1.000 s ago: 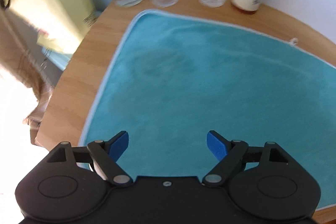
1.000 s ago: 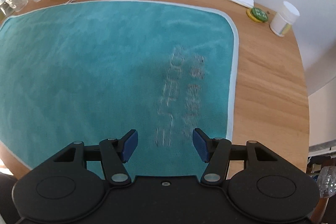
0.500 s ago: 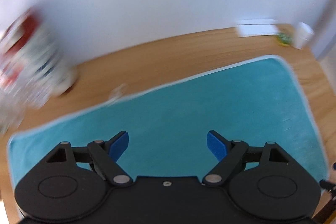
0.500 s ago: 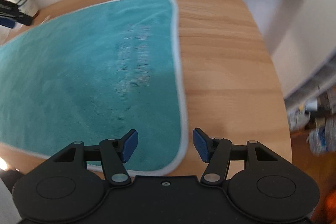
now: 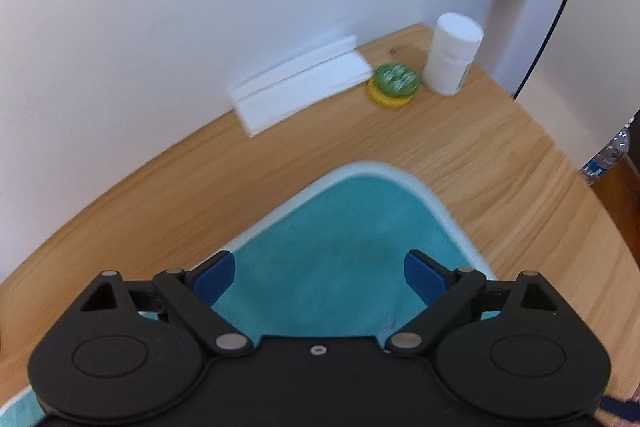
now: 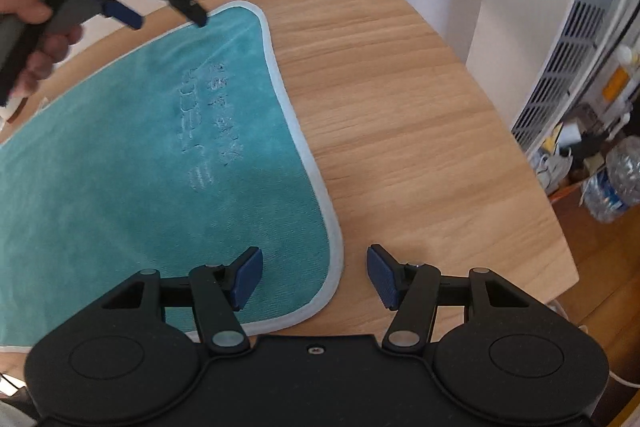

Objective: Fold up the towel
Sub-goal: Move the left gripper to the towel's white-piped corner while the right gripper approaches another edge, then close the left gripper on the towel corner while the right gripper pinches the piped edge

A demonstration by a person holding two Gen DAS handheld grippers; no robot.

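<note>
- Two claws above one teal towel (image 6: 140, 163), spread flat on the wooden surface (image 6: 420, 107), white-trimmed, with faint embossed lettering near its right edge.
- Left claw (image 5: 320, 277): blue pads (image 5: 212, 277) wide apart, nothing between them, poised over the towel's far right corner, which points toward the surface's back edge.
- Same claw seen from the right wrist view (image 6: 160, 13), gripped by a hand (image 6: 36, 39), just above that far corner; whether touching the cloth cannot be told.
- Right claw (image 6: 316, 275): fingers spread, empty, straddling the towel's near right corner, left pad (image 6: 248, 277) over the cloth, right pad over bare wood.
- Along the back edge of the surface, against the wall: folded white paper (image 5: 300, 87), a green-and-yellow round tin (image 5: 394, 83) just beside it, a white lidded jar (image 5: 452, 59) next to the tin, near the back right corner.
- Beyond the surface's right edge, lower down: a plastic bottle (image 6: 616, 179) amid blurred clutter.
</note>
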